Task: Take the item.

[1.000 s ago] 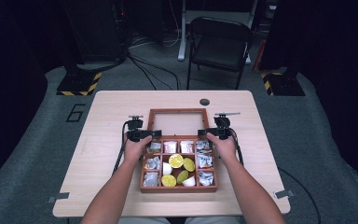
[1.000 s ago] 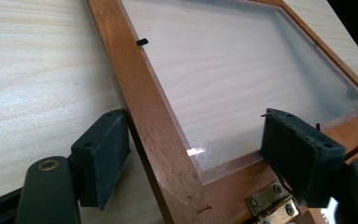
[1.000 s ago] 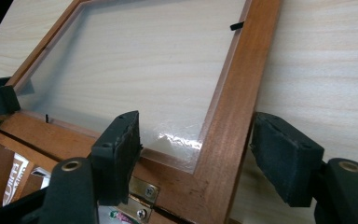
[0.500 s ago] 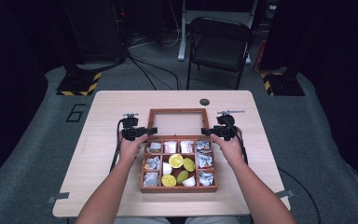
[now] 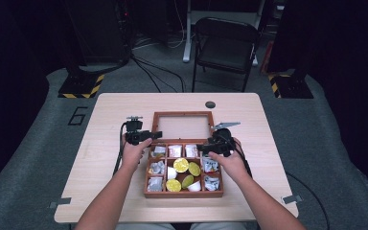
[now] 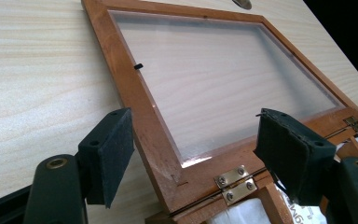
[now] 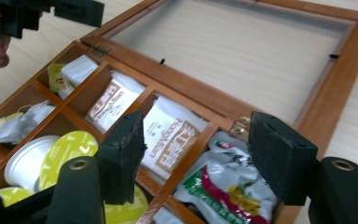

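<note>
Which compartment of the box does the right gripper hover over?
The back right compartment, holding a crinkled foil packet with red and green print; its neighbours hold flat white sachets.

A light wood-grain counter (image 5: pixel 115 115) with rounded corners carries a brown wooden box (image 5: pixel 146 184), which lies about midway between the left and right edges and reaches close to the near edge. The box's compartments hold packets and yellow-lidded cups. Its hinged lid (image 5: pixel 183 114), a wooden frame around a clear pane, lies open flat on the counter toward the far edge. A small dark round disc (image 5: pixel 210 104) sits in the surface near the far edge, just beyond the lid.
</note>
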A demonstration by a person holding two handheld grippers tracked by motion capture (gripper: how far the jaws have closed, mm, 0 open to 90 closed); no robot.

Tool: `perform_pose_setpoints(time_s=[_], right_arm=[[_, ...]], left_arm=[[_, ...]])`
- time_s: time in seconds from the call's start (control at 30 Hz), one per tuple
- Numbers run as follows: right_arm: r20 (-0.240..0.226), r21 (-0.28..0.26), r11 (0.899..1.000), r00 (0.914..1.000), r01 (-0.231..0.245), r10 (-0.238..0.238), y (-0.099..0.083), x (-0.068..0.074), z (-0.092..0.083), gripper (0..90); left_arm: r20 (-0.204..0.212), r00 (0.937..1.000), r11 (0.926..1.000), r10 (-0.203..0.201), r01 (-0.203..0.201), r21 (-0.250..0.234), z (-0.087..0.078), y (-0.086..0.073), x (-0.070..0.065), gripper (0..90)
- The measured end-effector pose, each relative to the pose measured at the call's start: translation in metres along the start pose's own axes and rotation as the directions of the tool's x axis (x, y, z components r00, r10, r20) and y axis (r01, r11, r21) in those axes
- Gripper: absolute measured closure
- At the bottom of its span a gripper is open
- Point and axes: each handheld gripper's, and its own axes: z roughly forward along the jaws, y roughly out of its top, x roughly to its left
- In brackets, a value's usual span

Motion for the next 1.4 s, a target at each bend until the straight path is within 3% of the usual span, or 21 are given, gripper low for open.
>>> perform_pose_setpoints(time_s=[0.37,0.8,1.4], right_arm=[[-0.059,-0.004,0.997,0.9949,0.082,-0.082,-0.010,0.025,0.002,35.5],[-0.120,0.026,0.979,0.9732,0.201,-0.196,-0.017,0.058,0.015,35.5],[-0.138,0.052,0.967,0.9610,0.249,-0.240,-0.022,0.076,0.027,34.0]], left_arm=[[0.008,0.9999,0.9999,0.011,-0.011,-0.008,-0.002,0.001,-0.002,28.3],[0.009,0.9998,0.9998,0.019,-0.019,-0.009,-0.005,0.001,-0.004,28.4],[0.008,0.9998,0.9998,0.018,-0.018,-0.007,-0.007,0.002,-0.002,28.8]])
